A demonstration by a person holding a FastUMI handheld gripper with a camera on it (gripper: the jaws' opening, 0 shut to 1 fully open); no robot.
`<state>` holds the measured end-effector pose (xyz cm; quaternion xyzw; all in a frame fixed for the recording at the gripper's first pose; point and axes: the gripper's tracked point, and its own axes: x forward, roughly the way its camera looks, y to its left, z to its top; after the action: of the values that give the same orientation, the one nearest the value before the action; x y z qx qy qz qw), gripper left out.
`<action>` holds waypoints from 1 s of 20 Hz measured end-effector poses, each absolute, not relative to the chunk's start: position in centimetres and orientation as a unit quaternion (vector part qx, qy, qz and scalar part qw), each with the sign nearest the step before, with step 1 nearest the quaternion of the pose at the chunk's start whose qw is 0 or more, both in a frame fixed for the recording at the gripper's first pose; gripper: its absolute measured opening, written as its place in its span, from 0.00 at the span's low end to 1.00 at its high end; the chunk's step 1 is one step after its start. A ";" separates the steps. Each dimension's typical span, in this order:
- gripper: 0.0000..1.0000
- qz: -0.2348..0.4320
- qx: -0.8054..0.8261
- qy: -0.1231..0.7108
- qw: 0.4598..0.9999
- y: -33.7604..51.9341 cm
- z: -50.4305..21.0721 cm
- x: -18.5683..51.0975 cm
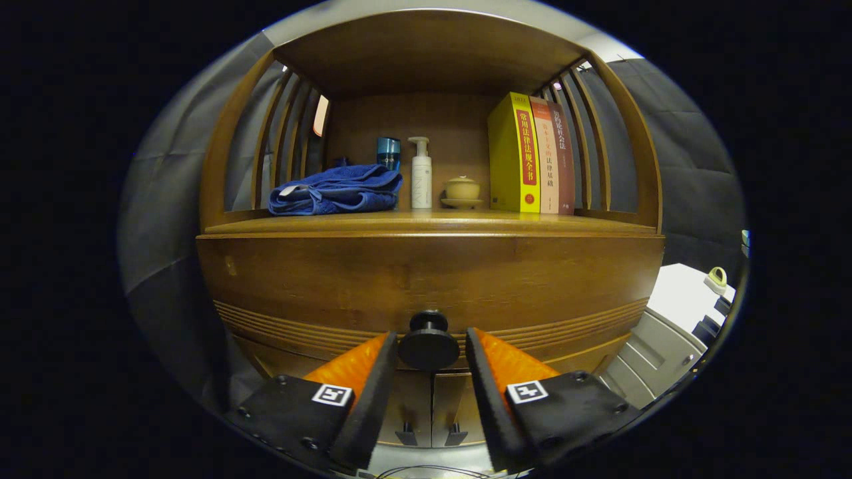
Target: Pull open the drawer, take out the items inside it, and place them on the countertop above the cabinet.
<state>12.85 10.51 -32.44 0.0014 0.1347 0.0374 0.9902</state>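
The wooden drawer front (426, 279) stands closed under the countertop (426, 224) of the cabinet. Its round dark knob (429, 344) sits between my two fingers. My gripper (429, 346) is open around the knob: the left finger (373, 379) looks to be at the knob's edge, and the right finger (489, 379) stands a sliver off it. The drawer's inside is hidden.
On the countertop lie a folded blue towel (336, 189), a blue cup (388, 152), a white pump bottle (420, 174), a lidded tea bowl (461, 191) and upright books (529, 156). Slatted side walls enclose it. Two lower cabinet doors (432, 406) hang below. White furniture (679, 313) stands right.
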 end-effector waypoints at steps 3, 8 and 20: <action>0.54 0.035 -0.001 0.139 0.990 10.7 -32.6 13.0; 0.43 0.043 -0.019 0.143 0.989 10.7 -32.6 12.3; 0.36 0.037 -0.031 0.151 0.987 9.9 -32.1 4.9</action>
<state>4.92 9.92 -32.15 -0.0308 0.1513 0.0367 0.9873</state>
